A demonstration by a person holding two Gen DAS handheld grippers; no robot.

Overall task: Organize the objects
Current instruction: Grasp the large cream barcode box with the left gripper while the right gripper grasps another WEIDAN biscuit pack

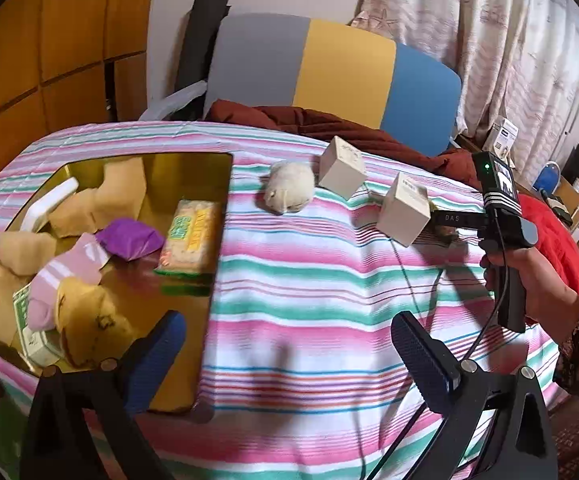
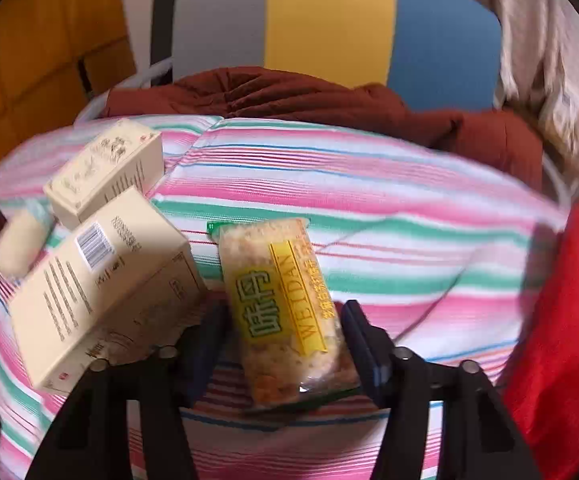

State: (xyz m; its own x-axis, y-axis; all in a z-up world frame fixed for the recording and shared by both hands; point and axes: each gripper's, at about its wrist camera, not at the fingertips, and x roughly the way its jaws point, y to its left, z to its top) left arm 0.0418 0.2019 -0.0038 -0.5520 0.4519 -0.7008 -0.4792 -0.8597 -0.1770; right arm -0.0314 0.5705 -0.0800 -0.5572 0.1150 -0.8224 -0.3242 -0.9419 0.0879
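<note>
Striped cloth point(image 1: 289, 264) in pink, green and white covers the surface, with a grey, yellow and blue chair back point(image 1: 341, 68) behind it.

A hand point(image 1: 529, 280) at the far right of the left wrist view grips a black pistol handle and tips the right gripper point(image 2: 283, 312) steeply down toward the cloth. Its jaws have closed onto a packet point(image 2: 277, 280), one dark finger against each long edge. The packet lies flat on the cloth and points away from the tongs. It is clear film over pale, crumbly biscuit, with a yellow band printed WEIDAN, green characters and a green far end.

Just left of these tongs a cream box point(image 2: 105, 292) with a barcode lies tilted, its near corner beside the left finger. A second box point(image 2: 105, 168) sits beyond it.

The left gripper point(image 1: 285, 320) hangs angled down over bare cloth, its jaws spread wide with nothing between them. Its left finger overlaps the near corner of a gold tray point(image 1: 141, 292), which holds a like packet point(image 1: 189, 236), a pink sock point(image 1: 69, 280), a purple pouch point(image 1: 129, 236) and tan bundles. Ahead of these tongs, well off, lies a white plush point(image 1: 289, 192).
</note>
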